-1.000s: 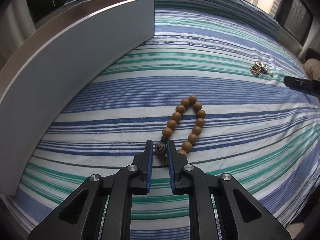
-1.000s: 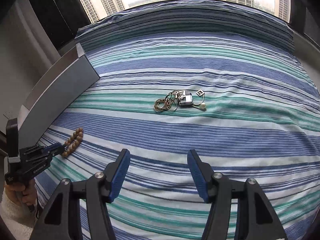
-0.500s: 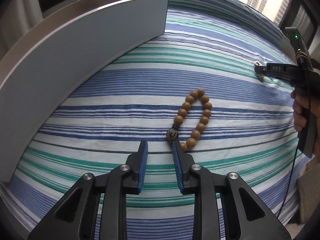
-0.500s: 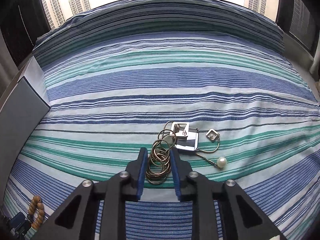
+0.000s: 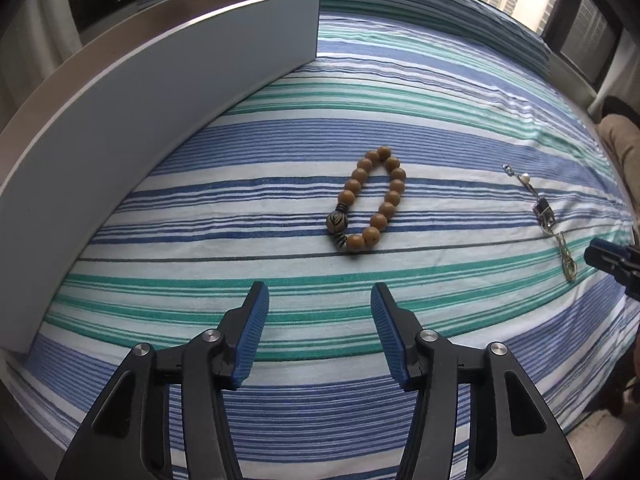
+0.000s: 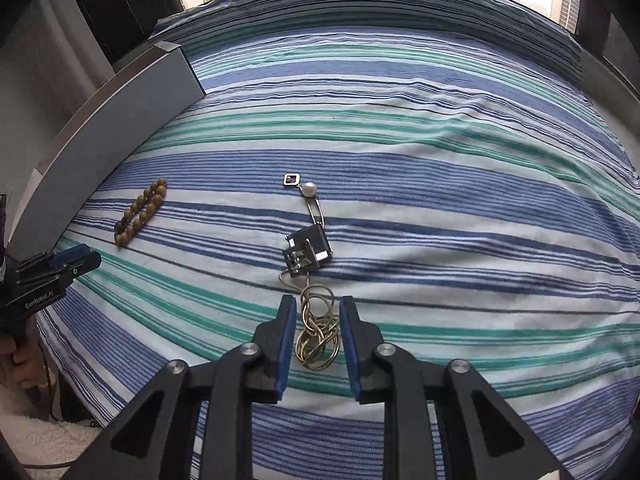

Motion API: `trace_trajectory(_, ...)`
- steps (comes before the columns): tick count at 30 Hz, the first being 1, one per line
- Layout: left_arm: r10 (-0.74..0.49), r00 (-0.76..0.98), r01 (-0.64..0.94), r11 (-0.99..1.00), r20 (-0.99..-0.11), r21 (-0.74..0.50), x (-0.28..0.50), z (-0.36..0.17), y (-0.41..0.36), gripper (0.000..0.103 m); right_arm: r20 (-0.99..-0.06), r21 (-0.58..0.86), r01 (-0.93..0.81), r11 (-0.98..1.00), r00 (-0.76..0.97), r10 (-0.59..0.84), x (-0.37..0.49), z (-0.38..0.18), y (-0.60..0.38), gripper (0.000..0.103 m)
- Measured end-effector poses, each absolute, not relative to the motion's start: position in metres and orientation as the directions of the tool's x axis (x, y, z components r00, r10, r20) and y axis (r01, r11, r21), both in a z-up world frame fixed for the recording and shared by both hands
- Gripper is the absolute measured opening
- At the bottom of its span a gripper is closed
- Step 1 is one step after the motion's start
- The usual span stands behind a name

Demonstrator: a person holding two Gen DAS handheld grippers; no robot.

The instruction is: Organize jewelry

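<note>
Left gripper (image 5: 319, 306), lower centre of frame, jaws wide apart above the striped bedspread (image 5: 400, 92); bead bracelet (image 5: 370, 203) lies at centre, beyond the fingertips. Right gripper (image 6: 317, 314), lower centre, jaws narrowed around the necklace chain coil (image 6: 318, 334); contact cannot be told; square pendant (image 6: 307, 254) just above
</note>
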State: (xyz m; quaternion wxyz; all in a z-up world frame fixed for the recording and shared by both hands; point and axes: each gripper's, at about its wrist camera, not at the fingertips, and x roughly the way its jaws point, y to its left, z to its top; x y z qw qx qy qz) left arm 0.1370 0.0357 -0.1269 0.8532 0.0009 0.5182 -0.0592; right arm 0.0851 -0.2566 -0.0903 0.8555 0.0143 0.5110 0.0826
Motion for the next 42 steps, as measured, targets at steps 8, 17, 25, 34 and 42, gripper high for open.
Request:
trace_trajectory(8, -0.201, 0.434, 0.162, 0.976, -0.878, -0.143, 0.160, -0.133, 0.032, 0.070, -0.858, 0.072, -0.167, 0.983, 0.492, 0.146, 0.082, -0.096, -0.251, 0.042)
trace_trajectory(17, -0.129, 0.484, 0.185, 0.982, -0.865, -0.043, 0.181, -0.140, 0.014, 0.023, -0.874, -0.014, -0.189, 0.982, 0.479, 0.080, 0.096, -0.117, -0.232, 0.018)
trace_trajectory(25, -0.231, 0.492, 0.151, 0.972, -0.839, -0.178, 0.166, -0.110, 0.034, 0.011, -0.808, 0.162, -0.163, 0.973, 0.545, 0.225, 0.081, -0.062, -0.251, 0.018)
trace_trajectory(34, -0.234, 0.598, 0.100, 0.971, -0.766, -0.219, 0.133, -0.016, 0.085, 0.011, -0.711, 0.212, -0.279, 0.937, 0.614, 0.343, 0.080, 0.019, -0.231, 0.018)
trace_trajectory(42, -0.064, 0.651, -0.122, 0.975, -0.756, -0.187, 0.147, 0.063, 0.195, 0.011, -0.642, 0.186, -0.515, 0.837, 0.581, 0.500, 0.120, 0.093, -0.143, 0.018)
